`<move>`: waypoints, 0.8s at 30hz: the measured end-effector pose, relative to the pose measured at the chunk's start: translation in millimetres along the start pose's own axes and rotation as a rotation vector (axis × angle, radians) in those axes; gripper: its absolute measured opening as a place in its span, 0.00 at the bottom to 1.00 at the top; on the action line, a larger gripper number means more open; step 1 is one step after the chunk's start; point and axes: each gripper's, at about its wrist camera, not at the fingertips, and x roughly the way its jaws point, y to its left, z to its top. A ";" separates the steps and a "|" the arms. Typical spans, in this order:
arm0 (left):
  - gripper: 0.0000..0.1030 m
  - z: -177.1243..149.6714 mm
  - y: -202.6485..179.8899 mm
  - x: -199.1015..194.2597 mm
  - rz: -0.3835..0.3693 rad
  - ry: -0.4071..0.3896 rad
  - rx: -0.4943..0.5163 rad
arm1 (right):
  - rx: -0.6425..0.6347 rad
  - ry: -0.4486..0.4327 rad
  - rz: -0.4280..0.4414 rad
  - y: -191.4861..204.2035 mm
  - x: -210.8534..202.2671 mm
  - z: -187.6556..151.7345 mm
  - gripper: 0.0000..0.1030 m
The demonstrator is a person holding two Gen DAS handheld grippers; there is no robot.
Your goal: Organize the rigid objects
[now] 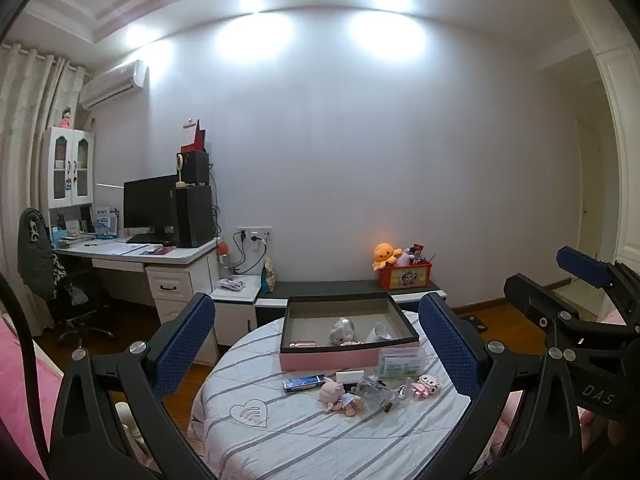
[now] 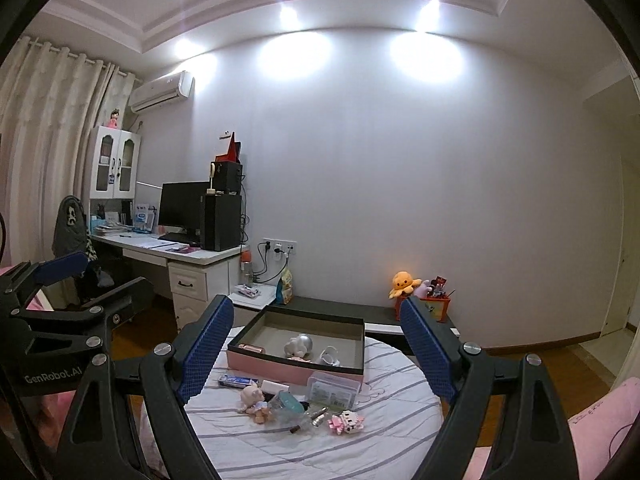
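Note:
A pink box with a dark rim point(image 1: 348, 356) point(image 2: 296, 370) stands on a round table with a striped cloth point(image 1: 280, 436) point(image 2: 380, 444). It holds a silver toy point(image 1: 342, 330) point(image 2: 298, 346) and other small items. In front of it lie a blue tube point(image 1: 303, 383) point(image 2: 238, 381), a pig doll point(image 1: 338, 396) point(image 2: 254, 398), a clear case point(image 1: 402, 362) point(image 2: 334, 390) and a pink figure point(image 1: 426, 386) point(image 2: 346, 422). My left gripper point(image 1: 320, 344) is open and empty above the table's near side. My right gripper point(image 2: 316, 356) is open and empty beside it.
A desk with a monitor and speakers point(image 1: 160, 240) point(image 2: 192, 236) stands at the left, with a chair point(image 1: 48, 264). A low dark bench point(image 1: 340, 288) behind the table carries a red toy box point(image 1: 404, 274) point(image 2: 434, 304). Pink bedding point(image 2: 600, 420) lies at the right.

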 end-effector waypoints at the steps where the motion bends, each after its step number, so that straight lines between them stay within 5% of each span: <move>1: 1.00 0.3 -0.5 -0.4 0.004 -0.002 0.003 | 0.000 0.000 -0.001 -1.0 -1.4 -1.0 0.84; 24: 1.00 5.4 -5.4 -5.8 0.029 -0.046 0.008 | 0.014 -0.015 0.000 -1.6 -6.1 -2.0 0.84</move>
